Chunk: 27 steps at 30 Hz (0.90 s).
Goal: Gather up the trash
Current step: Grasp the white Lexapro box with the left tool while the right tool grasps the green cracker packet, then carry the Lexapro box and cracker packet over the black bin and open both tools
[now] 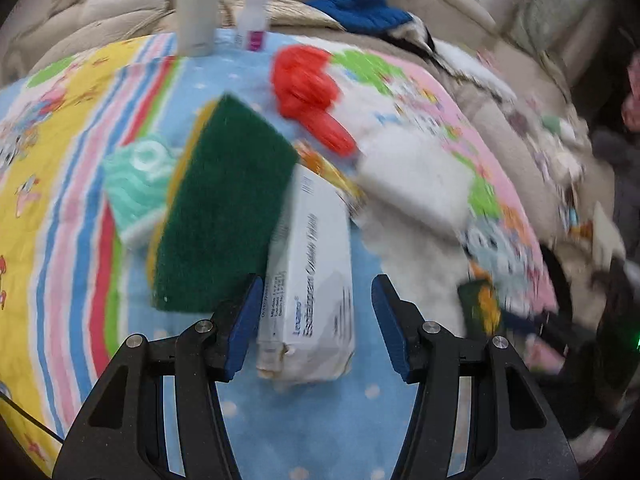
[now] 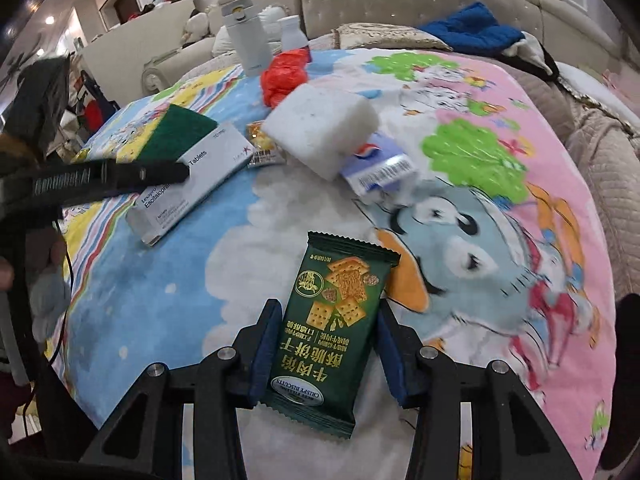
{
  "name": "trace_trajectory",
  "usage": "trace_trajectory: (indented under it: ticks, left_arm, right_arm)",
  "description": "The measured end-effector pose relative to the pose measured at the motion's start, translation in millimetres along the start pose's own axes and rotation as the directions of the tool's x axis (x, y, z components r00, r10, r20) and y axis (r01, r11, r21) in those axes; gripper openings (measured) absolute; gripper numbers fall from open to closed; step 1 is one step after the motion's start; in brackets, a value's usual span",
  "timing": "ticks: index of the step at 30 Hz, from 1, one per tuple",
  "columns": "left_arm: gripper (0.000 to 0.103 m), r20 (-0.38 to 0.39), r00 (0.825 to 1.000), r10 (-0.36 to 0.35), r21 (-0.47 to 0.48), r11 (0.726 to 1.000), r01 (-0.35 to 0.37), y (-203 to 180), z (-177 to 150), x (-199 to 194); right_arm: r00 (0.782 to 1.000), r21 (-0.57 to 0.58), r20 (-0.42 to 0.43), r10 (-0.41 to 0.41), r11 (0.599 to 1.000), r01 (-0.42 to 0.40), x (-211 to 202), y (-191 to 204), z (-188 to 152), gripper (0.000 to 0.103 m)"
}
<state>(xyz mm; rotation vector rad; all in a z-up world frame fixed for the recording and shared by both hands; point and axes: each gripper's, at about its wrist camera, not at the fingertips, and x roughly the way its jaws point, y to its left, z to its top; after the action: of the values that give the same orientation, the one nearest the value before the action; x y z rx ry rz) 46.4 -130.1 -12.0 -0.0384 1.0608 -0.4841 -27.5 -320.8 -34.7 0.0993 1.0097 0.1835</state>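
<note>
The biscuit packet (image 2: 338, 336) is seen lying lengthwise between the spread right tongs (image 2: 326, 354) on the worktop (image 2: 160, 300); the tablet box (image 1: 310, 280) is likewise straddled by the spread left tongs (image 1: 316, 328).

A cartoon blanket (image 2: 500, 128) is spread out; on it are laid a sponge (image 2: 176, 136), tablet box (image 2: 192, 184), foam block (image 2: 320, 128), biscuit packet (image 2: 332, 340) and flask (image 2: 248, 40).

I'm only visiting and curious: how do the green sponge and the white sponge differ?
The green sponge is thin, dark green over yellow, and leans on the tablet box. The white sponge is a thick, plain white block next to the red bag. Both lie ungripped on the cartoon blanket.
</note>
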Motion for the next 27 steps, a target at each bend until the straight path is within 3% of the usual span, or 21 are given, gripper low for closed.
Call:
trace_trajectory:
  ticks: [5,10,15,16,19,27]
  left_arm:
    - [0.055,0.022,0.999,0.045,0.009,0.999,-0.045,-3,1,-3]
    - [0.055,0.003,0.997,0.071,0.008,0.997,-0.071,-4,7,11]
    - [0.052,-0.027,0.995,0.097,0.026,0.995,-0.096,-9,6,29]
    - [0.043,-0.020,0.995,0.094,0.016,0.995,-0.094,-8,6,29]
    - [0.040,-0.004,0.996,0.092,0.009,0.996,-0.092,-7,3,22]
    - [0.040,0.066,0.993,0.094,0.049,0.994,-0.097,-27,-12,-7]
  right_arm:
    - [1.000,0.021,0.011,0.002,1.000,-0.002,1,-3,-2,0.046]
    - [1.000,0.009,0.027,-0.014,1.000,0.014,6,7,0,0.059]
    - [0.998,-0.010,0.057,-0.033,0.999,0.034,10,12,0,0.059]
    - [0.997,-0.012,0.062,-0.036,0.999,0.037,11,12,0,0.054]
    - [0.996,-0.025,0.073,-0.056,0.998,0.058,10,13,0,0.041]
    - [0.995,0.006,0.097,0.004,1.000,-0.004,-13,6,-6,0.039]
